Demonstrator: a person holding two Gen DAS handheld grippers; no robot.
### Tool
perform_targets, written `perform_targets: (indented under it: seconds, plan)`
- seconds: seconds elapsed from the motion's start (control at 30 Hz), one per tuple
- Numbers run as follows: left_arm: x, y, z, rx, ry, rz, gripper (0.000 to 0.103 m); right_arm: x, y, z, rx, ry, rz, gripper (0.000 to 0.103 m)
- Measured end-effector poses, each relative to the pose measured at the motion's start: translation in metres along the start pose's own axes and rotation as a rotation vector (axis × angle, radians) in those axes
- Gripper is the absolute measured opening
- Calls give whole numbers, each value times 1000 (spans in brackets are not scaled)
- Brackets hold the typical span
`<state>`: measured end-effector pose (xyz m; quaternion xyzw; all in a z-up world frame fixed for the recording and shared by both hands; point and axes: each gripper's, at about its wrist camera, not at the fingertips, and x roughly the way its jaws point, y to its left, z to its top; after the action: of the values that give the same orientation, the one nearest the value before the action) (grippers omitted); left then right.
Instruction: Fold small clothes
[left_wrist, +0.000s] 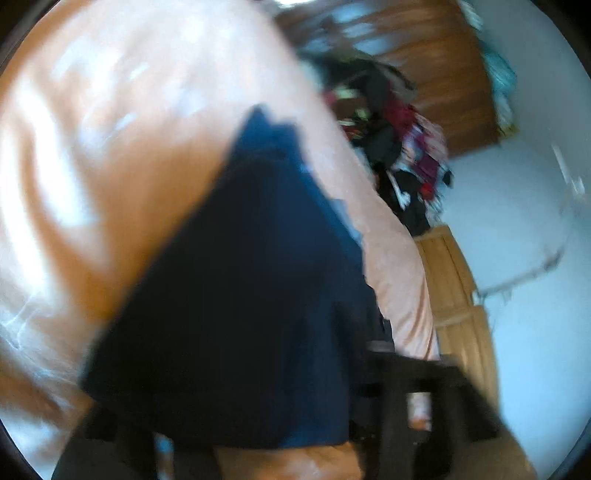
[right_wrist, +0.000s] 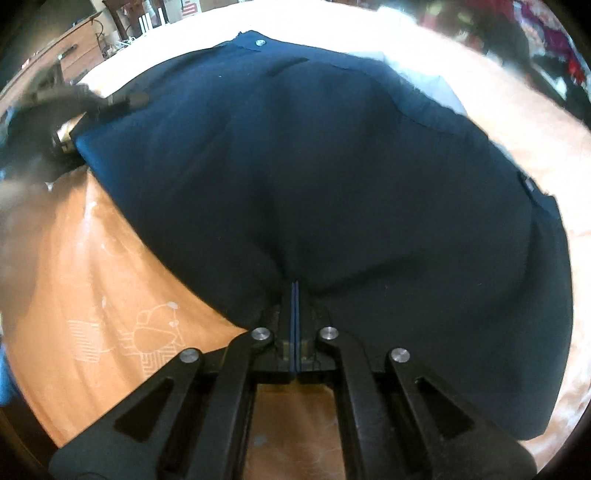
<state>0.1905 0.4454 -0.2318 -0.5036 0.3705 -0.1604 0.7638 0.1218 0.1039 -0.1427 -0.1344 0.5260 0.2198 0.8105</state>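
Observation:
A navy garment (right_wrist: 332, 166) with a metal button (right_wrist: 260, 43) lies spread on a peach bedsheet (right_wrist: 110, 295). My right gripper (right_wrist: 295, 291) is shut on the garment's near edge, and the cloth bunches at the fingertips. In the right wrist view, my left gripper (right_wrist: 122, 100) sits at the garment's far left edge. The left wrist view is motion-blurred. There the navy garment (left_wrist: 251, 295) drapes over the middle of the left gripper and hides its fingertips. Only dark linkage parts (left_wrist: 391, 398) show, so I cannot tell how the jaws stand.
A heap of mixed clothes (left_wrist: 399, 147) sits at the far end of the bed, against a wooden headboard (left_wrist: 436, 74). The wooden bed frame (left_wrist: 458, 295) and pale floor (left_wrist: 535, 240) lie to the right. A wooden drawer unit (right_wrist: 74, 51) stands at the back left.

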Motion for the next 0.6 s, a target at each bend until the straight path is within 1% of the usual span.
perform_targets:
  seconds: [0.03,0.07,0.1,0.13,0.17,0.2,0.23,0.3,0.33,0.37,0.4,0.43,0.5,0.6]
  plan:
    - [0,4,0,-15,1,-16,10,1,-6,5,10,21,23,0]
    - [-1,3,0,-7,-4,-15,10,2,-11,11,17,42,47,0]
    - [-1,0,-1,10,-15,-7,13,2,-6,12,31,59,68,0]
    - [-1,-3,-3,30,-27,3,21,2,-13,17,63,84,108,0]
    - [0,-5,-3,50,-31,9,24,1,-19,21,86,97,138,0]
    - [1,-5,-3,53,-27,7,28,-3,-26,27,106,101,175,0]
    - [2,-5,-2,48,-19,-2,31,-10,-30,33,107,89,185,0]
    - [4,-6,-1,45,7,-6,33,-24,-35,46,84,55,166,0]
    - [4,-8,0,51,11,-3,33,-23,-38,52,74,56,154,0]
    - [3,-11,-1,63,8,2,31,-13,-41,55,75,85,142,0]
    - [2,-17,-3,90,-2,12,30,3,-41,47,76,134,133,0]
    - [0,-26,-5,132,-18,19,24,25,-44,43,82,183,144,0]
    - [-3,-51,-11,229,-38,19,16,36,-53,40,155,172,189,0]
    - [-6,-103,-21,390,-59,-3,16,37,-59,37,185,157,215,0]
